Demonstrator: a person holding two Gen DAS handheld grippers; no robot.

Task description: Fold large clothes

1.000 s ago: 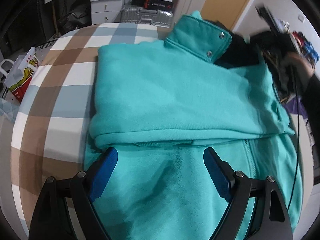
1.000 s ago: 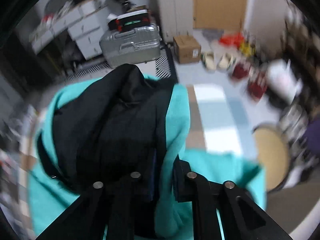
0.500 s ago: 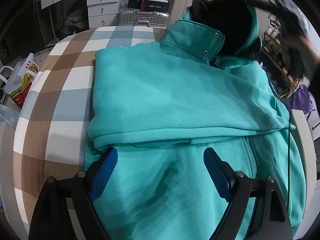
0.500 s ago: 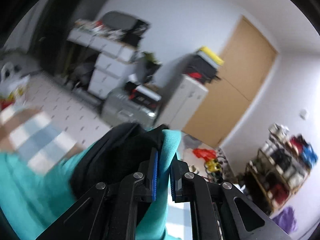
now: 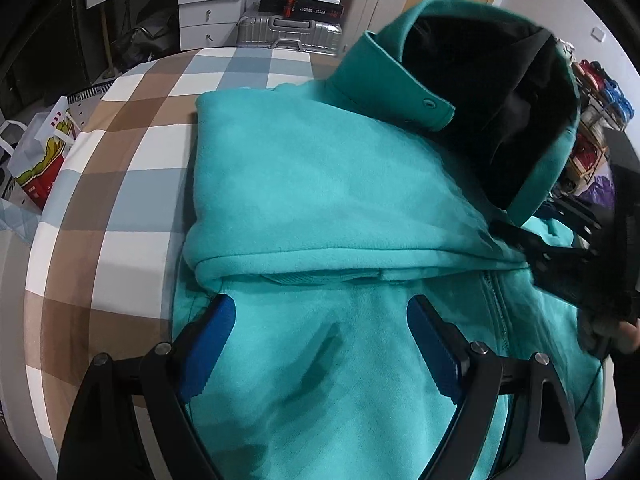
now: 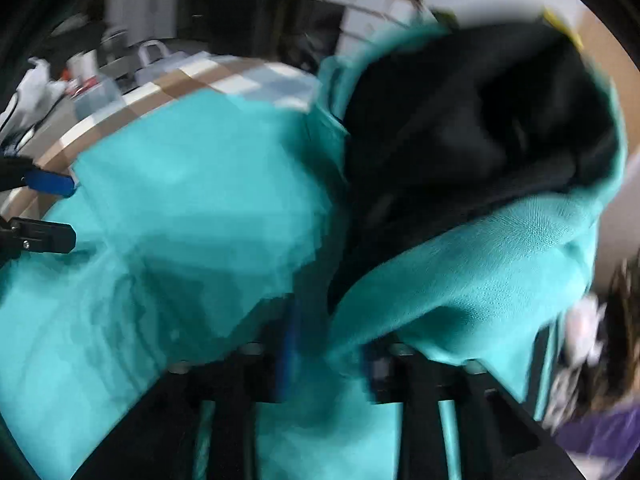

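A teal hooded jacket (image 5: 320, 184) with a black lining lies partly folded on a checked table (image 5: 120, 184). My left gripper (image 5: 320, 340) is open and hovers just above the jacket's lower body. My right gripper (image 6: 328, 360) is shut on the hood's teal edge (image 6: 460, 280) and holds the hood (image 5: 492, 92) up and over the jacket's chest. The right gripper also shows at the right edge of the left wrist view (image 5: 560, 256). The right wrist view is blurred by motion.
The table's round left edge (image 5: 36, 280) drops to the floor, where a printed bag (image 5: 36, 160) stands. A silver suitcase (image 5: 288, 32) and white drawers (image 5: 208, 8) are behind the table. Cluttered shelves (image 5: 596, 120) stand at the right.
My right gripper has lifted the hood from behind the collar and swung it forward and down over the jacket. My left gripper has stayed in place, open.
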